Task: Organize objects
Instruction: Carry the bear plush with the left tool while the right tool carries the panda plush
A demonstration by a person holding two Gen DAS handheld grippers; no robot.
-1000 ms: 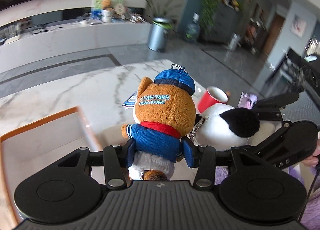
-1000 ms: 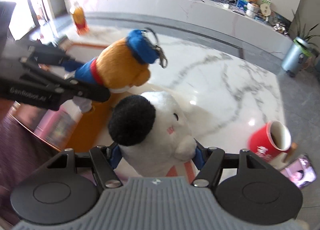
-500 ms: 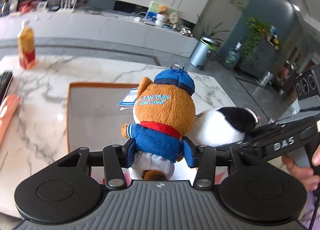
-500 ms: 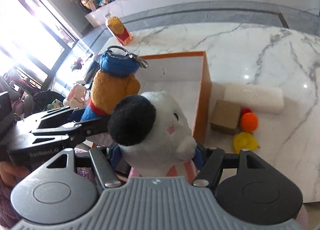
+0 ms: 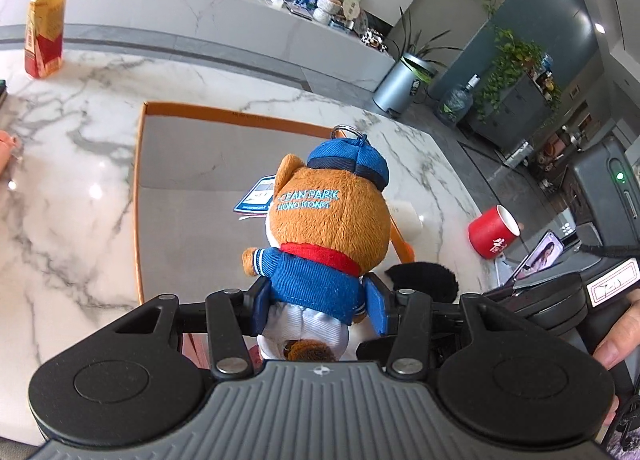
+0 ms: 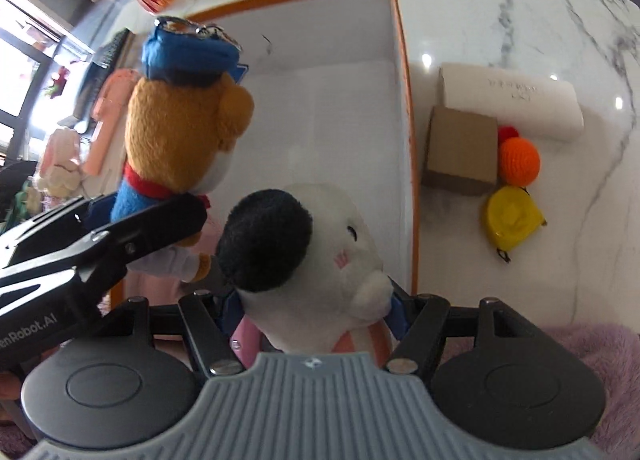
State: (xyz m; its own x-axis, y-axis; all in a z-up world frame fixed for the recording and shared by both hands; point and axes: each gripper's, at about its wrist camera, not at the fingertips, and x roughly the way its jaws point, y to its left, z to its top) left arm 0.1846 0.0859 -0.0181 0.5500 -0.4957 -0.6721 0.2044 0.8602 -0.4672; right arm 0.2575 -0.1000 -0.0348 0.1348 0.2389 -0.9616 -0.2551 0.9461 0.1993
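Left gripper (image 5: pixel 318 302) pinching a brown bear plush (image 5: pixel 328 228) at the blue-jacketed waist, blue pads pressed into both sides, head and capped top sticking out forward of the jaws. Right gripper (image 6: pixel 316 300) clamped the same way on a white plush (image 6: pixel 324 256) with a black ear, body squeezed between the pads, face turned to the right of the jaws. Both toys hanging above an orange-rimmed tray (image 6: pixel 404 100), bare tray floor ahead of and below both sets of jaws.

Probably mid-carry toward a drop into the tray. Risks from here, as judged:

- Crowding. Left gripper's arm crossing close to the left of the right jaws, bear nearly brushing the white plush; simultaneous release likely to tangle the two or knock one gripper against the other.
- Snagging. Metal key ring (image 5: pixel 347 132) on the bear's cap and a paper tag (image 5: pixel 256 196) dangling forward of the left jaws, both apt to catch on a pad or the tray rim.
- Missing the tray. White plush held close to the right-hand rim; release there could tip it over the edge toward the cardboard box (image 6: pixel 460 150), orange ball (image 6: pixel 519 162) and yellow tape measure (image 6: pixel 510 218) lying just outside.
- Soft bodies springing on release and rolling.
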